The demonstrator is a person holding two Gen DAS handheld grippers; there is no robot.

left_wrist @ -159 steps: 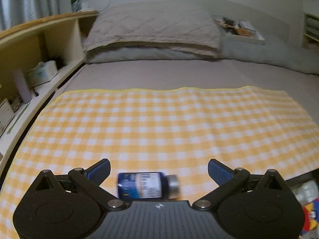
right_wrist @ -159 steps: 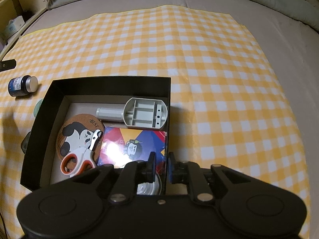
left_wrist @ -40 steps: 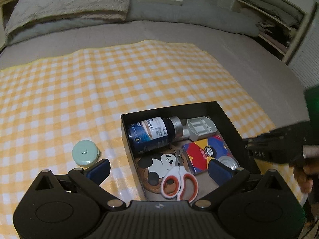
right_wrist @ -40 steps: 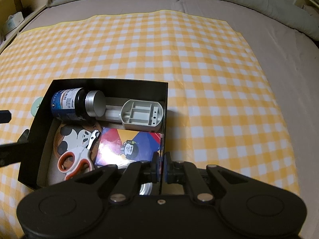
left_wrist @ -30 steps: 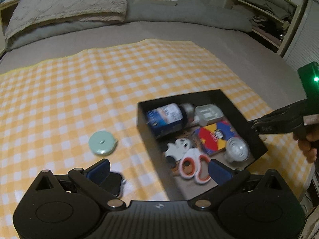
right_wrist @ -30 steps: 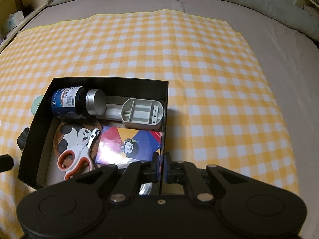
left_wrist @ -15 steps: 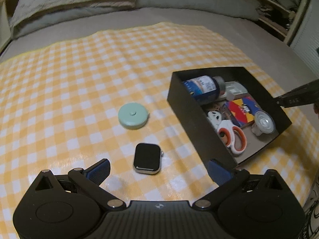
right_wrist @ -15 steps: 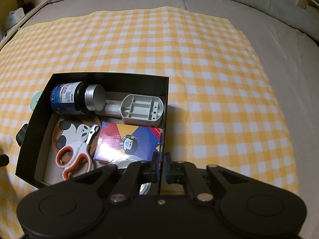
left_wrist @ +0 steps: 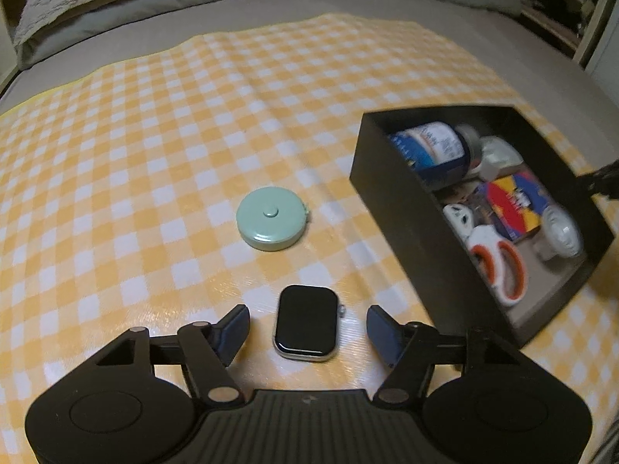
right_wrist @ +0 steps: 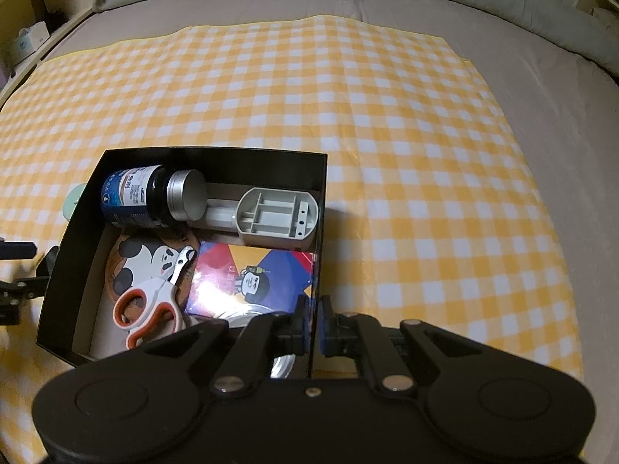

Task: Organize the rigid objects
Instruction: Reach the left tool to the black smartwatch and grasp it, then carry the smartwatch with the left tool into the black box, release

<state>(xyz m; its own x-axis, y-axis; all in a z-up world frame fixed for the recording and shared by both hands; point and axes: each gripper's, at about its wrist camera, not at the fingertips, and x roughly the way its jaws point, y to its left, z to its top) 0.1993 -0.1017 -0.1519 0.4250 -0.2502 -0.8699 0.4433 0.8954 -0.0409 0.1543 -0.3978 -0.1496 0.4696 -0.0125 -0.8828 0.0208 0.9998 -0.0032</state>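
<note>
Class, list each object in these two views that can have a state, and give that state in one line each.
left gripper: jaws just closing, astride the watch, not yet touching
right gripper: shut on the box wall
smartwatch: flat on the cloth, screen dark
tape measure: lying flat, outside the box
black box: open, lidless
bottle: on its side, capped
scissors: closed, in the box
</note>
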